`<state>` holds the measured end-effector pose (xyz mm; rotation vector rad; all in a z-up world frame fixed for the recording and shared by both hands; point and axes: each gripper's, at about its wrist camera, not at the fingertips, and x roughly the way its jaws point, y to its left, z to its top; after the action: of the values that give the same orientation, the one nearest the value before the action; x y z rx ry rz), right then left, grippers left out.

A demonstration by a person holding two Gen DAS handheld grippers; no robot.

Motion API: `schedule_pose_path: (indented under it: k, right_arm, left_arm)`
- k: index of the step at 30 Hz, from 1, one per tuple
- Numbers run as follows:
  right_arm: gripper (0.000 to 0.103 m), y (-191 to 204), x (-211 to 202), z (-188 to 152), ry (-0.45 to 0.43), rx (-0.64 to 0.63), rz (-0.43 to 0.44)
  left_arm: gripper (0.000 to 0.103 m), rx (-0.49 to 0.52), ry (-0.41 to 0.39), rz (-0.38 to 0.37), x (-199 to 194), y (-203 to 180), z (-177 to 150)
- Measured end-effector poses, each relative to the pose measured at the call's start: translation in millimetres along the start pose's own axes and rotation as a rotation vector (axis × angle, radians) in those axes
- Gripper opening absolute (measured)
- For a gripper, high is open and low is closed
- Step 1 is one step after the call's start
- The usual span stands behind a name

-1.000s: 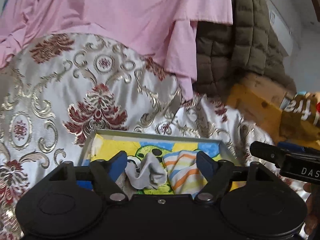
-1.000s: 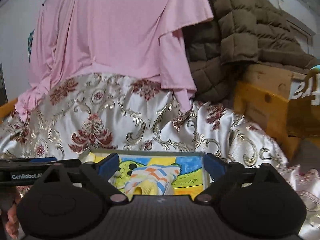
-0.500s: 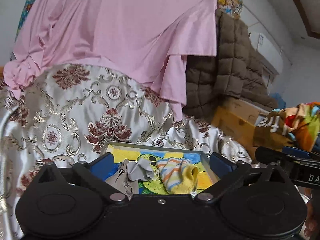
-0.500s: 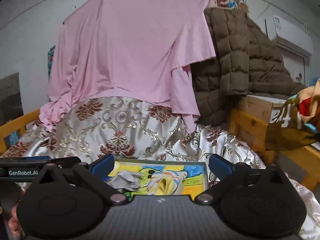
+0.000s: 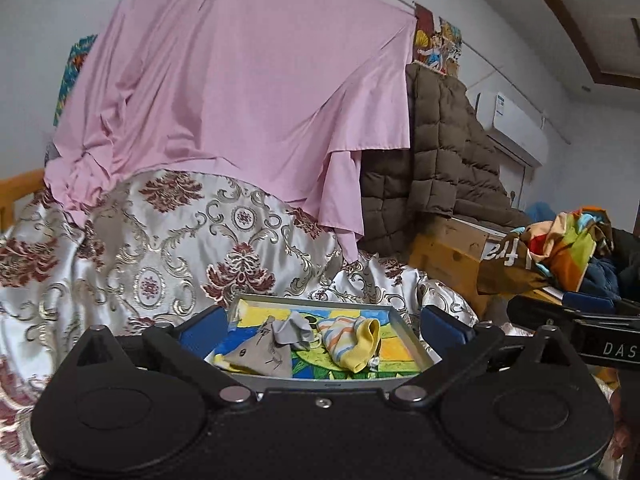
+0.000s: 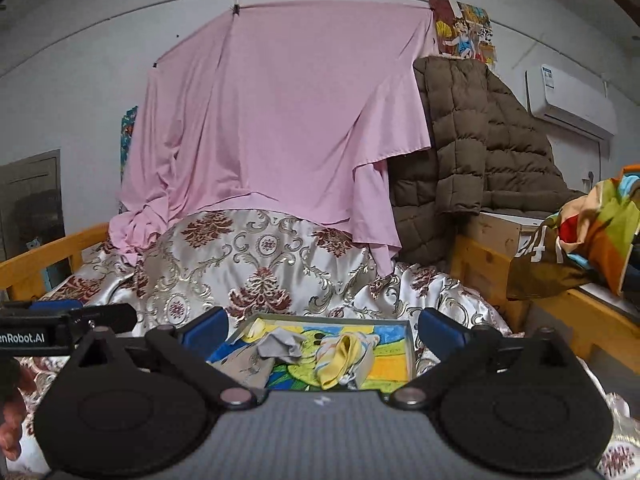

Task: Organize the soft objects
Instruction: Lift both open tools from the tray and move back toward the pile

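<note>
A shallow grey-rimmed tray [image 5: 316, 303] with a bright painted bottom lies on the patterned bedspread. In it are a crumpled grey sock [image 5: 294, 330], a striped sock with a yellow cuff [image 5: 354, 340] and a beige cloth [image 5: 260, 354]. My left gripper [image 5: 326, 326] hangs open, short of the tray and a little above it, with nothing between its blue fingers [image 5: 202, 326]. My right gripper [image 6: 324, 326] is open too, equally far back. The right wrist view shows the same tray [image 6: 411, 346], grey sock [image 6: 280, 344], striped sock [image 6: 344, 356] and beige cloth [image 6: 244, 364].
A pink sheet [image 6: 280, 120] hangs behind the satin bedspread [image 6: 248, 252]. A brown quilted jacket [image 6: 472, 152] drapes over a wooden box at right. A colourful cloth pile [image 6: 600, 220] sits on the wooden bed frame [image 6: 492, 268]. The frame's other rail [image 6: 44, 256] runs along the left.
Both grippers have drawn back and up from the tray, so it looks smaller and more of the room shows. The jaws stand wider. The socks stay in the tray.
</note>
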<state>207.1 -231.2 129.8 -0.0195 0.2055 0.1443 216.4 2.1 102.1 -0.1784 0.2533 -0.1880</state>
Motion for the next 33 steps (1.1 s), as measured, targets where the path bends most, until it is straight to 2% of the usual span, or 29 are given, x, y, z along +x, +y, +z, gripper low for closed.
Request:
schedule_pose_path:
  k: [8, 18, 33]
  right_arm:
    - [0.103, 20, -39, -26, -0.01, 0.008, 0.001]
    - [0.103, 29, -71, -53, -0.024, 0.026, -0.016]
    - [0.103, 49, -61, -119, 0.101, 0.011, 0.0]
  left_arm:
    - [0.102, 0.024, -0.023, 0.005, -48, 1, -20]
    - [0.102, 0.062, -0.021, 0.023, -83, 5, -52]
    - [0.102, 0.111, 0.154, 0.073, -78, 42, -96]
